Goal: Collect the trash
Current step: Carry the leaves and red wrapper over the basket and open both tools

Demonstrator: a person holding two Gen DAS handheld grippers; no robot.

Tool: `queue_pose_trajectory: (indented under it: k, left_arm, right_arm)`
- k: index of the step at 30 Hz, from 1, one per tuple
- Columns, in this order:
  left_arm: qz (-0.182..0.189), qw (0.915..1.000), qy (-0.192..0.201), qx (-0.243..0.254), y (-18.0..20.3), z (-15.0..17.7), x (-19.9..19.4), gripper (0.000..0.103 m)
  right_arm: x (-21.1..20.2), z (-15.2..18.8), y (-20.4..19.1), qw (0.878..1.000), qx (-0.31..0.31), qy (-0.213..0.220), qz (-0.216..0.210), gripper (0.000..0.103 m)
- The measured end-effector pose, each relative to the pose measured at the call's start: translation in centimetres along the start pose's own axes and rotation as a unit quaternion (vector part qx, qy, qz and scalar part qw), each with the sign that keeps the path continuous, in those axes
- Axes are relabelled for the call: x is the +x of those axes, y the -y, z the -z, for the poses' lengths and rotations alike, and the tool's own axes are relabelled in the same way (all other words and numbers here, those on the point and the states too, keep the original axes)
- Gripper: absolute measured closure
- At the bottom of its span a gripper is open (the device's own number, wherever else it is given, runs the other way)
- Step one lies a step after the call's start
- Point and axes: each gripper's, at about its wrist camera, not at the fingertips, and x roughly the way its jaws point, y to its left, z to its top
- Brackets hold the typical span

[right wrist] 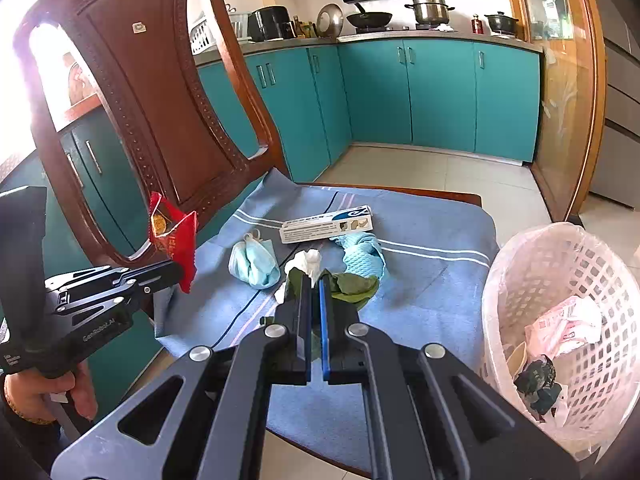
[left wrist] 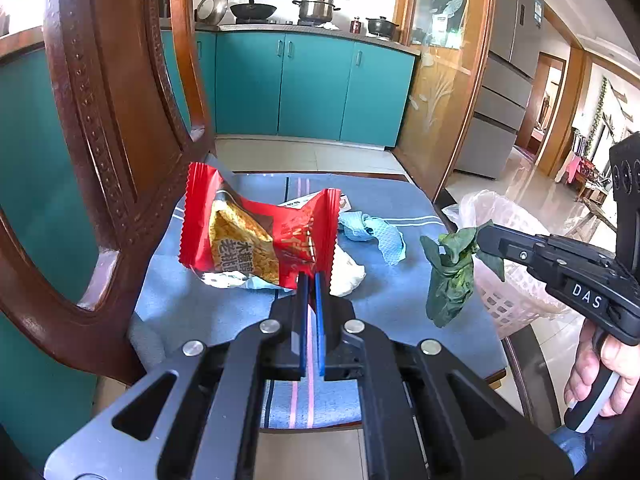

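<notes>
My left hand-held gripper (left wrist: 311,280) pinches a red snack wrapper (left wrist: 256,236) and my right hand-held gripper (right wrist: 316,280) a wilted green leaf (right wrist: 352,286), both lifted for the lined basket (right wrist: 532,264) (beside the chair).

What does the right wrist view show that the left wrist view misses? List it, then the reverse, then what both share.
Only the right wrist view: the basket's inside with trash already dropped, a crumpled face mask, the whole flat carton.

Only the left wrist view: the red snack wrapper's printed face, the fridge, the room beyond.

Both: left gripper shut on the wrapper, right gripper shut on the green leaf, blue glove, white tissue, blue cloth, basket, wooden chair.
</notes>
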Motion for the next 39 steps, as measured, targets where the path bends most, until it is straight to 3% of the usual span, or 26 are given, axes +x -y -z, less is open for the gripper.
queue_pose_trajectory:
  k: [17, 20, 25, 30, 31, 32, 33, 34, 39]
  left_arm:
    - [-0.002, 1.0, -0.006, 0.0, -0.1, 0.2, 0.9, 0.098]
    - [-0.001, 1.0, -0.005, 0.0, -0.1, 0.1, 0.9, 0.098]
    - [0.002, 1.0, -0.001, -0.001, -0.2, 0.1, 0.7, 0.098]
    - [0.004, 1.0, -0.005, 0.0, -0.2, 0.3, 0.8, 0.098]
    - [0.004, 1.0, -0.006, 0.001, -0.2, 0.3, 0.8, 0.098]
    - [0.005, 1.0, -0.006, 0.002, -0.1, 0.3, 0.8, 0.098]
    - [0.006, 1.0, -0.006, 0.003, -0.1, 0.2, 0.8, 0.098]
    - [0.006, 1.0, -0.005, 0.003, -0.1, 0.1, 0.8, 0.098]
    - [0.006, 1.0, -0.005, 0.005, -0.1, 0.1, 0.8, 0.098]
  right_arm:
    - [-0.8, -0.3, 0.7, 1.0, 0.005, 0.01, 0.004, 0.099]
    - [-2.4, -0.9, 2.9, 0.999, 0.025, 0.033, 0.022, 0.099]
    - [-5.8, -1.5, 8.9, 0.99, 0.08, 0.078, 0.087, 0.099]
    - [-6.8, 0.0, 15.3, 0.975, 0.143, 0.079, 0.152, 0.097]
    - [-6.7, 0.4, 16.3, 0.972, 0.157, 0.073, 0.158, 0.08]
    - [-6.3, 0.8, 17.1, 0.97, 0.17, 0.061, 0.165, 0.042]
    - [-6.1, 1.2, 17.8, 0.965, 0.183, 0.05, 0.18, 0.026]
    - [-6.3, 1.5, 18.1, 0.959, 0.194, 0.051, 0.198, 0.016]
    - [-8.3, 1.4, 16.7, 0.954, 0.202, 0.101, 0.199, 0.013]
